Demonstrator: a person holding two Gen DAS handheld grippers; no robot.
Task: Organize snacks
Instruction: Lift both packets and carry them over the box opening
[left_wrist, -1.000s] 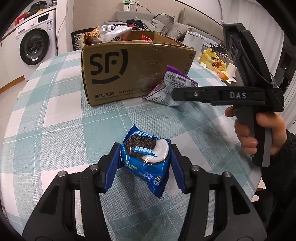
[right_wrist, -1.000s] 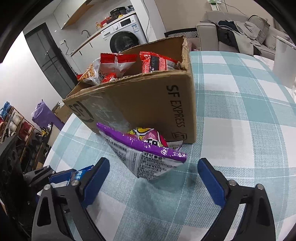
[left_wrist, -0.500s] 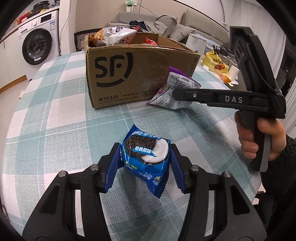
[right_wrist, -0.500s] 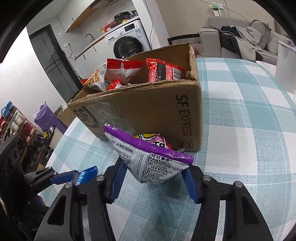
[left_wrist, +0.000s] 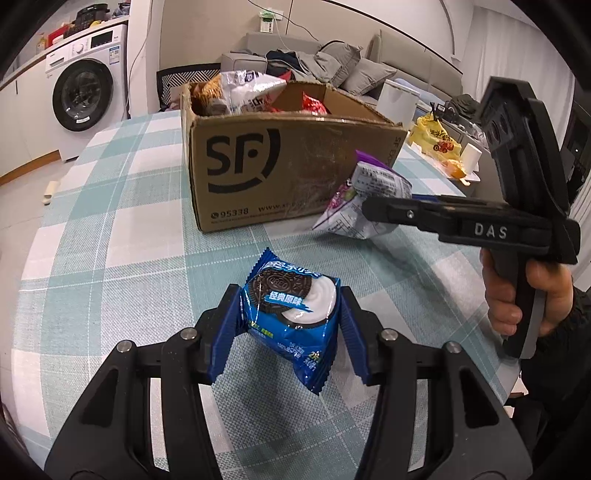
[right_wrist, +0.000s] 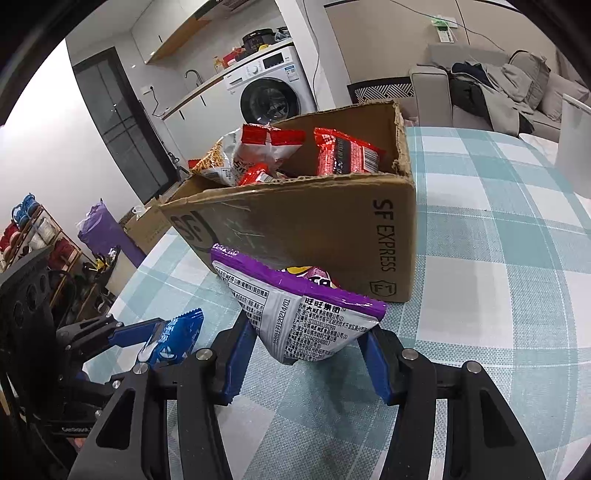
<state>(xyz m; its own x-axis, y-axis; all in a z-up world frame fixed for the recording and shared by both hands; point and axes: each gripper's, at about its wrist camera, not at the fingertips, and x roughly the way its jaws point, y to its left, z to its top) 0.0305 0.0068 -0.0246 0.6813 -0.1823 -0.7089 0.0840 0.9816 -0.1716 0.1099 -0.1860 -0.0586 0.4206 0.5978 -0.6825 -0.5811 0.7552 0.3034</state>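
Your left hand-held gripper tilts down over the checked surface, pinching the blue cookie pack. Your right hand-held gripper is closing on the purple bag, which leans just before the box. Red packets fill the box; its far depths stay hidden.

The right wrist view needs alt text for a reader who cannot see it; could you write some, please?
The right gripper closes on a purple snack bag before an open cardboard box of snacks on a checked tablecloth.
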